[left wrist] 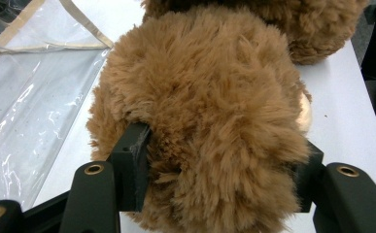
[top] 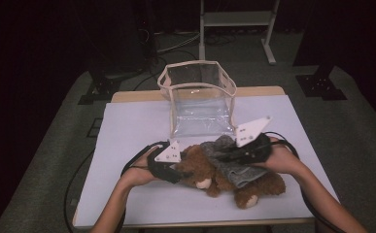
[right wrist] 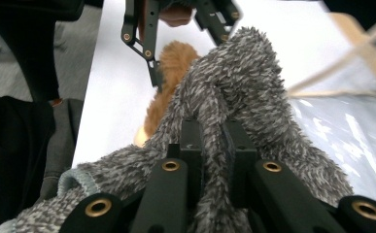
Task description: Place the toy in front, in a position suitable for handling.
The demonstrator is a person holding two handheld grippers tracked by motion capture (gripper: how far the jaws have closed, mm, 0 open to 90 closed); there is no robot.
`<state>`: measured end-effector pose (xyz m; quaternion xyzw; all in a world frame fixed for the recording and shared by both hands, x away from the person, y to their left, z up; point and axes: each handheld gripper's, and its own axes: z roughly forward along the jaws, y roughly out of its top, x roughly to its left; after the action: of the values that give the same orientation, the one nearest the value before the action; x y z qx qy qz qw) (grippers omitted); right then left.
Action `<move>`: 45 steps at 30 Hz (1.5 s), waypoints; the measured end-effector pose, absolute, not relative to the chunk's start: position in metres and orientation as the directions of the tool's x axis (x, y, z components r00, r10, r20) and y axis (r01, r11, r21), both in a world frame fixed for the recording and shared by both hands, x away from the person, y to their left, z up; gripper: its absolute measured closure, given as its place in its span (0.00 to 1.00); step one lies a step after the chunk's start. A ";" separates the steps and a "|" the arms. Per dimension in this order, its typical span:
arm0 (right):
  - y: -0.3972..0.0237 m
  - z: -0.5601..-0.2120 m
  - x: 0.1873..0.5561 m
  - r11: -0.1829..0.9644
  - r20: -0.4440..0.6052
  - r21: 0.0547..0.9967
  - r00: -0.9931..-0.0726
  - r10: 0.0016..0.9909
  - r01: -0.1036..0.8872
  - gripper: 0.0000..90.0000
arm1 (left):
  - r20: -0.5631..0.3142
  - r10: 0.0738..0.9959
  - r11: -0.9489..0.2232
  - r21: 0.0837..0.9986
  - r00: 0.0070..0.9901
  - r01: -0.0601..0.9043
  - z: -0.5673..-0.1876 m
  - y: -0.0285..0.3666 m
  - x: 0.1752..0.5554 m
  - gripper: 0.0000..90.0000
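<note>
Teddy bear (left wrist: 200,111) sits clamped between my left gripper's (left wrist: 219,179) jaws as anchor while my right gripper (right wrist: 212,145) pinches the grey cloth (right wrist: 234,82) to peel it off.

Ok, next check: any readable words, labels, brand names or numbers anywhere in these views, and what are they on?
None can be read.
Clear bag: a small pale mark on its front wall, too small to read.
Brown teddy bear and grey fuzzy cloth: no tag or print in sight.
Grey plates on the tongs: holes, no lettering.
</note>
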<state>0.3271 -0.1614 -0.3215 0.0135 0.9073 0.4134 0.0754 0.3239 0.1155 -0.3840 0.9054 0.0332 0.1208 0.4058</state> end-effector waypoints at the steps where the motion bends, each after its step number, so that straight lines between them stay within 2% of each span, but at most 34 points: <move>1: -0.161 -0.321 0.327 0.658 -0.126 0.752 -0.988 0.087 -0.038 0.89 | 0.192 0.158 -0.668 0.743 0.969 -0.038 -0.384 0.115 0.324 0.45; 2: -0.146 -0.330 0.330 0.685 -0.123 0.727 -0.990 0.063 -0.047 0.89 | 0.190 0.162 -0.666 0.745 0.968 -0.035 -0.384 0.115 0.323 0.45; 5: -0.137 -0.343 0.329 0.702 -0.117 0.710 -0.992 0.047 -0.051 0.90 | 0.188 0.161 -0.670 0.742 0.969 -0.033 -0.386 0.118 0.322 0.45; 14: -0.163 -0.354 0.308 0.729 -0.154 0.681 -0.987 0.055 -0.066 0.90 | 0.180 0.151 -0.658 0.752 0.972 -0.037 -0.383 0.116 0.321 0.44; 20: -0.179 -0.355 0.303 0.709 -0.132 0.704 -0.989 0.073 -0.042 0.90 | 0.175 0.148 -0.648 0.760 0.973 -0.038 -0.384 0.118 0.321 0.44; 25: -0.176 -0.349 0.307 0.673 -0.104 0.739 -0.992 0.073 -0.028 0.90 | 0.188 0.139 -0.653 0.755 0.972 -0.052 -0.384 0.117 0.321 0.45; 30: -0.142 -0.333 0.317 0.644 -0.156 0.760 -0.987 0.043 -0.092 0.90 | 0.193 0.133 -0.654 0.754 0.972 -0.060 -0.384 0.117 0.320 0.45; 36: -0.124 -0.343 0.331 0.630 -0.132 0.773 -0.990 0.048 -0.073 0.90 | 0.191 0.136 -0.651 0.757 0.972 -0.058 -0.386 0.120 0.320 0.45; 41: -0.149 -0.351 0.334 0.652 -0.114 0.758 -0.990 0.088 -0.029 0.90 | 0.188 0.136 -0.641 0.765 0.973 -0.058 -0.386 0.119 0.320 0.45; 45: -0.146 -0.346 0.332 0.639 -0.121 0.768 -0.989 0.082 -0.041 0.90 | 0.195 0.132 -0.647 0.760 0.972 -0.065 -0.383 0.117 0.320 0.45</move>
<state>0.3320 -0.1459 -0.3462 0.0114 0.9024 0.4246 0.0725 0.3195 0.1166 -0.3834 0.8999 0.0186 0.1170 0.4196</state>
